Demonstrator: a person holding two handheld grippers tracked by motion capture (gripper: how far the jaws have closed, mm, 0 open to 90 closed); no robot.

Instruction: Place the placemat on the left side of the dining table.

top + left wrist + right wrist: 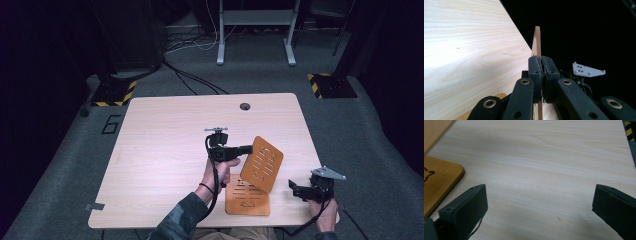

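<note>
Light wooden table, rounded corners, cable hole near far edge, orange slotted board flat at near edge

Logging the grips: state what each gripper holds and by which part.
The left gripper is shut on the edge of the lifted, tilted orange-brown wooden board with cut-out slots. The right gripper is open, holding nothing.

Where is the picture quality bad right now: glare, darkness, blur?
High view: even light on the table, dark room edges. Left gripper view: tabletop overexposed, background black, lifted board sharp edge-on. Right gripper view: soft, its jaws blurred, flat board cropped.
</note>
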